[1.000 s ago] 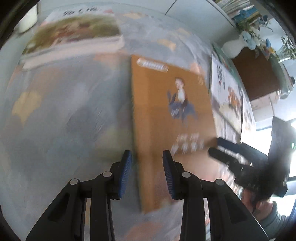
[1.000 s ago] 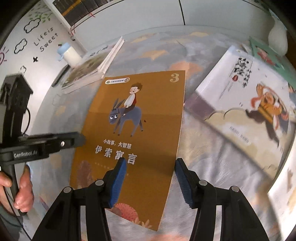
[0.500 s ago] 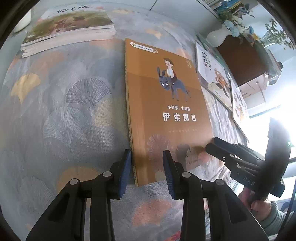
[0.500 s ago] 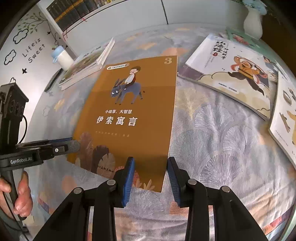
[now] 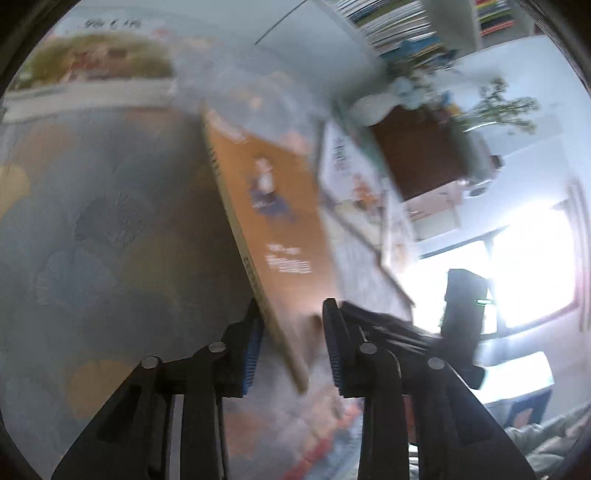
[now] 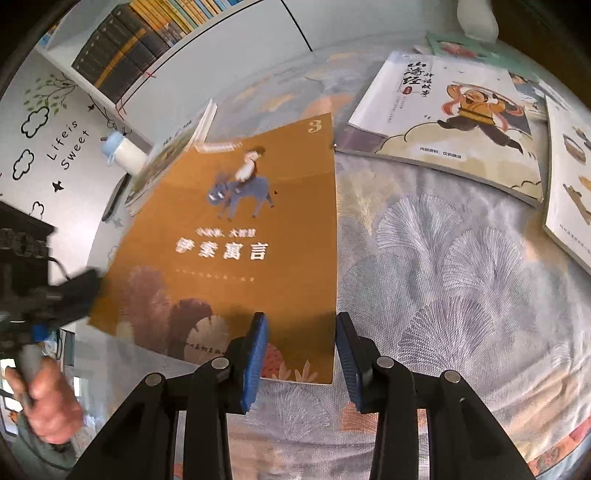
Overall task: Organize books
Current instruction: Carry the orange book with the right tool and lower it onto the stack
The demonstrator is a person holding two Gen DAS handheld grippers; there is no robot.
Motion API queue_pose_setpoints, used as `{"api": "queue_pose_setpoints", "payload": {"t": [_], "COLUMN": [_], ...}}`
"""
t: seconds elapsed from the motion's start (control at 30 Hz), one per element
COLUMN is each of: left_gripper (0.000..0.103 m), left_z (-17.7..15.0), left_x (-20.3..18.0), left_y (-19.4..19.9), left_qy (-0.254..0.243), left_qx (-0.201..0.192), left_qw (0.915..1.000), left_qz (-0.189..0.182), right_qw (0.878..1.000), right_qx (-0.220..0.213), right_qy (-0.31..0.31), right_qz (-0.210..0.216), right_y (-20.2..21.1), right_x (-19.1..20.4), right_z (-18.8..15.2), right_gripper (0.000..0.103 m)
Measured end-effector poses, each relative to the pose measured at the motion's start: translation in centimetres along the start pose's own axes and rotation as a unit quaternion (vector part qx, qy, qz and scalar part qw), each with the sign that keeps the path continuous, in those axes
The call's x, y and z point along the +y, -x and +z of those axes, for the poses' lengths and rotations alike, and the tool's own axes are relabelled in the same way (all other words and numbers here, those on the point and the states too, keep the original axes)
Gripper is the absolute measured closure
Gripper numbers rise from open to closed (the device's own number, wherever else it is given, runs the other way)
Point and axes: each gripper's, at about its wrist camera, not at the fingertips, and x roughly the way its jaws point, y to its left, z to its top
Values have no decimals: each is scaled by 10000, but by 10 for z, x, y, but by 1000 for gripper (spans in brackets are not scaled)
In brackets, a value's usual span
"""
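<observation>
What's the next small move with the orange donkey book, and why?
Probably finish closing the left tongs on the orange donkey-cover paperback book before lifting further: its spine edge sits tilted off the patterned tablecloth, the jaws are closing, and the right tongs straddle the opposite corner.

Orange donkey-cover book [image 6: 236, 236] tilted up off cloth; other books flat nearby

Two grippers: left gripper [image 5: 291, 343] and right gripper [image 6: 301, 354]; one orange book [image 6: 236, 240]; one white bottle [image 6: 123, 151]; one white vase [image 6: 476, 16]
</observation>
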Motion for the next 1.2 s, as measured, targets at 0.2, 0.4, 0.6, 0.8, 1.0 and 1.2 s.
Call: {"api": "queue_pose_setpoints", "payload": {"t": [0.2,0.4,0.6,0.8,1.0,1.2], "left_gripper": [91,91,91,91,89,86], "left_z": [7,23,28,28,28,31], "left_x": [12,18,26,25,-2,-2], "left_y": [-21,-11,-10,-9,-10,12], "left_qy": [494,1059,1530,1335,102,-226], "left_qx": [-33,-139,-163,-36,205,33], "left_qw": [9981,9846,9704,9821,9997,9997], "left_qz": [-370,-1381,-1863,-1326,-118,-117], "right_qw": [9999,9866,9375,9244,9893,9874], "right_qx": [150,490,414,93,-116,-442], "right_qy": [84,-1100,-2324,-2442,-434,1509], "right_qz": [8,1102,2558,2929,1389,196], "right_y": [1,10,-6,-24,-2,18], "right_x": [1,-38,-65,-52,13,75], "right_z": [1,5,4,25,42,45], "right_gripper": [66,59,53,73,80,80]}}
